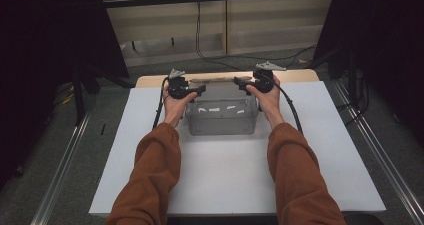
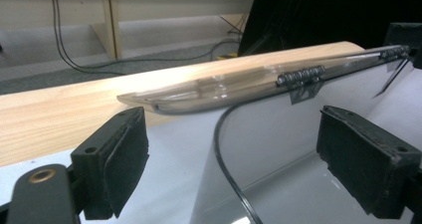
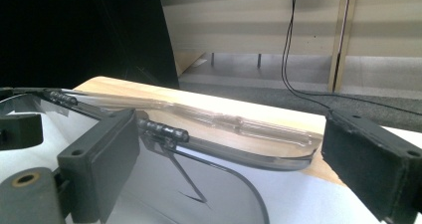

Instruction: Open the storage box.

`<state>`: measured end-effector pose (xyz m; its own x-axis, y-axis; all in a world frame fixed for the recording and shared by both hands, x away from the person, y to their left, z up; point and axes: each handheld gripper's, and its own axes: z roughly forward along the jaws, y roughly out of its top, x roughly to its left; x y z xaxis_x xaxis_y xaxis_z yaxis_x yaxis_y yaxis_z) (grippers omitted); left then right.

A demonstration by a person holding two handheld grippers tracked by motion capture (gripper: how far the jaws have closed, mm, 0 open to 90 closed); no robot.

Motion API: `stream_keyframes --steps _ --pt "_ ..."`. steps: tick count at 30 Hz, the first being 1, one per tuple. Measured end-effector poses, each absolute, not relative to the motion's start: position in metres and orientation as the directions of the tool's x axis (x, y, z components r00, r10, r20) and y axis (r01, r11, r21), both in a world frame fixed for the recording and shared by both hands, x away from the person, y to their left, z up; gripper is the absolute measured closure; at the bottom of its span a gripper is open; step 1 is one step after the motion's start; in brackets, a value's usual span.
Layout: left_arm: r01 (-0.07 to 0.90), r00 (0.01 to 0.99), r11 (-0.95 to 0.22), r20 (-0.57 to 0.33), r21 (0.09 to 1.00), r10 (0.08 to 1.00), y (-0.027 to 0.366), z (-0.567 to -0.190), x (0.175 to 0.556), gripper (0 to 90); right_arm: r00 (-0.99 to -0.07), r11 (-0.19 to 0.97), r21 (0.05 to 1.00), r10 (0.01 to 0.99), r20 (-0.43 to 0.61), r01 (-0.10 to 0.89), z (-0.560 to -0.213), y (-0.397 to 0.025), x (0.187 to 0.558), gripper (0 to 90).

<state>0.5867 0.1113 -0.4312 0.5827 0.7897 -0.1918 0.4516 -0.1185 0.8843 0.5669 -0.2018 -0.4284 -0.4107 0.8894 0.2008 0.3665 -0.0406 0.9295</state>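
Observation:
A clear plastic box [image 1: 221, 116] stands at the far middle of the white board [image 1: 225, 175]. Its hinged lid [image 1: 212, 79] lies swung back over the wooden table strip. My left gripper [image 1: 199, 90] is at the box's far left corner, open, jaws astride the box rim [image 2: 224, 149] just before the lid [image 2: 219, 87] and a dark hinge [image 2: 301, 76]. My right gripper [image 1: 241, 84] is at the far right corner, also open. In the right gripper view its jaws [image 3: 234, 154] frame the lid's rounded corner [image 3: 239, 127] and a hinge [image 3: 161, 129]. Neither grips anything.
A light wooden table strip [image 1: 300, 75] shows past the board. Beyond lie grey floor, wall panels and hanging black cables [image 1: 200, 40]. Metal rails [image 1: 65, 165] run along both sides of the table. Black curtains stand left and right.

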Motion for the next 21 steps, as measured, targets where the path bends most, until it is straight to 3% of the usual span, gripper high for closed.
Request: stream_keyframes --steps 21 --pt "0.365 0.61 -0.123 -0.136 0.923 0.781 0.109 -0.418 0.574 4.2 -0.429 -0.006 0.956 0.893 0.137 0.292 -0.411 -0.204 0.551 5.0"
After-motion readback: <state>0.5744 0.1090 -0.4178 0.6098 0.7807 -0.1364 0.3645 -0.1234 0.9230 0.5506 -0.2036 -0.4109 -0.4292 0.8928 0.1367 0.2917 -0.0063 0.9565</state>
